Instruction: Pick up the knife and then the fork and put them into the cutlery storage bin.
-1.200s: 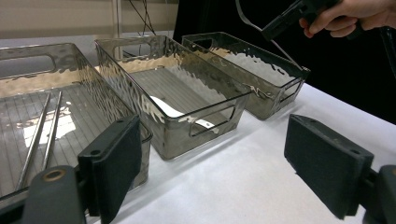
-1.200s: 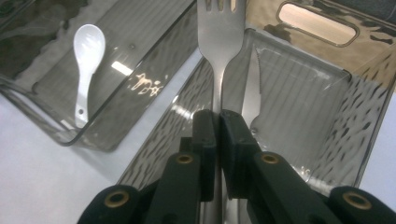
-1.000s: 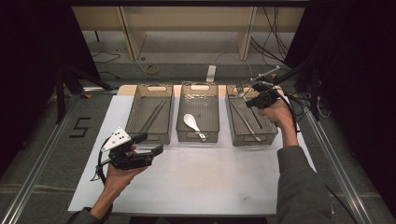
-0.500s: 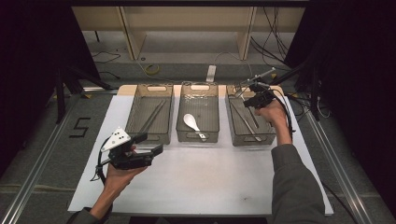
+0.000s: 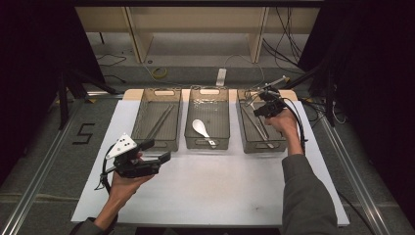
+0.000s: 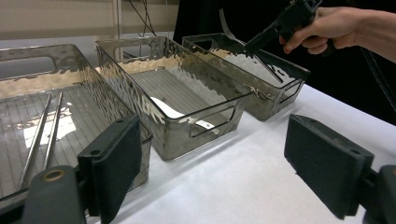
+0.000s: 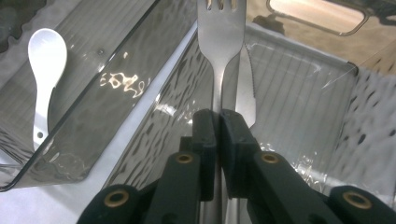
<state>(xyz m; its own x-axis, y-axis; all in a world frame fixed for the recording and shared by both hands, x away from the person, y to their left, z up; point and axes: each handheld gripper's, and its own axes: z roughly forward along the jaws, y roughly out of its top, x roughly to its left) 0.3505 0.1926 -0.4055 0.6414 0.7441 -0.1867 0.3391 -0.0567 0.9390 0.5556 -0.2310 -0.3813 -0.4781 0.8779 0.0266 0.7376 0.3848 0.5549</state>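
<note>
Three clear bins stand in a row on the white table. My right gripper [image 5: 266, 105] hovers over the back of the right bin [image 5: 264, 145], shut on the handle of a metal fork [image 7: 221, 32] whose tines point away from me. A knife [image 7: 246, 91] lies on that bin's floor just below the fork. The middle bin [image 5: 209, 90] holds a white spoon [image 5: 200, 129]. Two metal chopsticks [image 5: 160, 121] lie in the left bin [image 5: 159, 90]. My left gripper [image 5: 157, 150] is held in front of the left bin, open, with nothing between its pads [image 6: 114, 163].
The white table sheet [image 5: 220, 186] stretches bare in front of the bins. Cables trail behind the right bin and along the floor. Shelving legs and dark frames stand beyond the table's far edge.
My right gripper has sunk a little toward the right bin with the fork still in its jaws. The left gripper has stayed where it was.
</note>
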